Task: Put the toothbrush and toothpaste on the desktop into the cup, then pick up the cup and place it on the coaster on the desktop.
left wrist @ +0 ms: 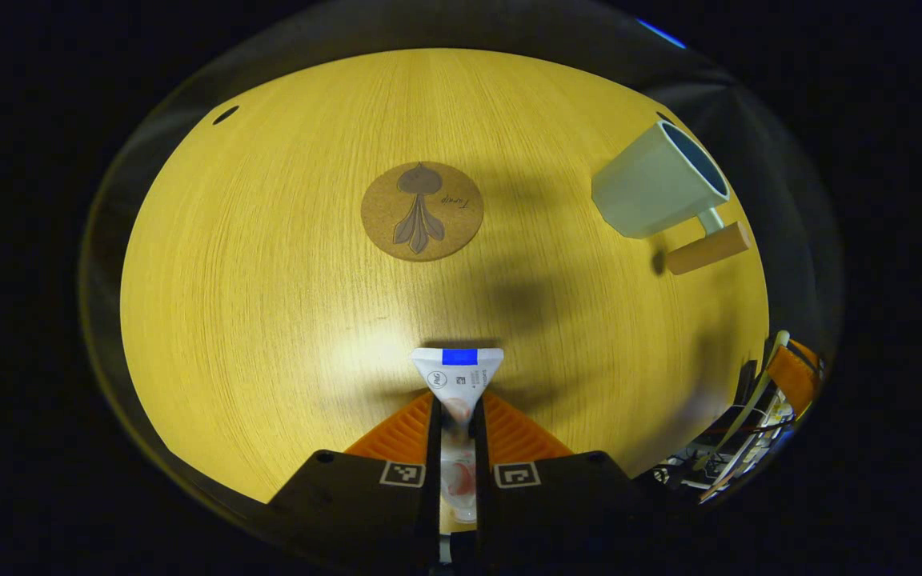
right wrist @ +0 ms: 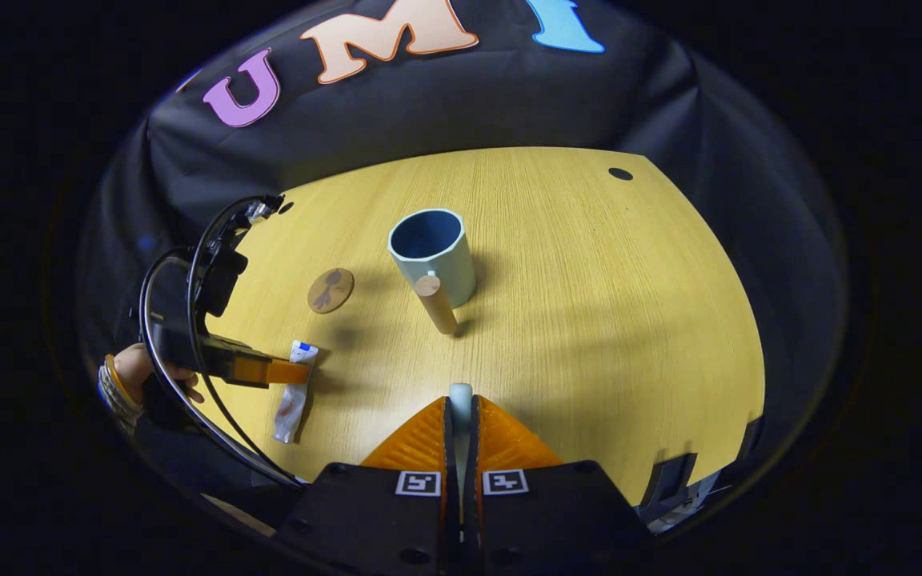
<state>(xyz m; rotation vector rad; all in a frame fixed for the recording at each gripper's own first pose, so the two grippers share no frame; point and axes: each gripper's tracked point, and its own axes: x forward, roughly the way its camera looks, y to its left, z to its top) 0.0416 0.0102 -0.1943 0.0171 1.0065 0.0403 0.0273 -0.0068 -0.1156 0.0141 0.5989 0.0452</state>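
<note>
The left gripper [left wrist: 458, 416] has its jaws clamped on the toothpaste [left wrist: 458, 376], and the right gripper [right wrist: 461, 416] has its jaws clamped on what seems the toothbrush [right wrist: 460, 394]. The cup [right wrist: 434, 254] stands straight ahead of the right jaws, and far to the right of the left jaws. Each item should probably come above the open rim and go down upright, one after the other, so the cup does not tip; the coaster [left wrist: 422, 210] waits ahead of the left jaws.

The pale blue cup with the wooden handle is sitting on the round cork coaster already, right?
No. In the right gripper view, the pale blue cup with the wooden handle stands on the bare wooden table, apart from the round cork coaster.
</note>
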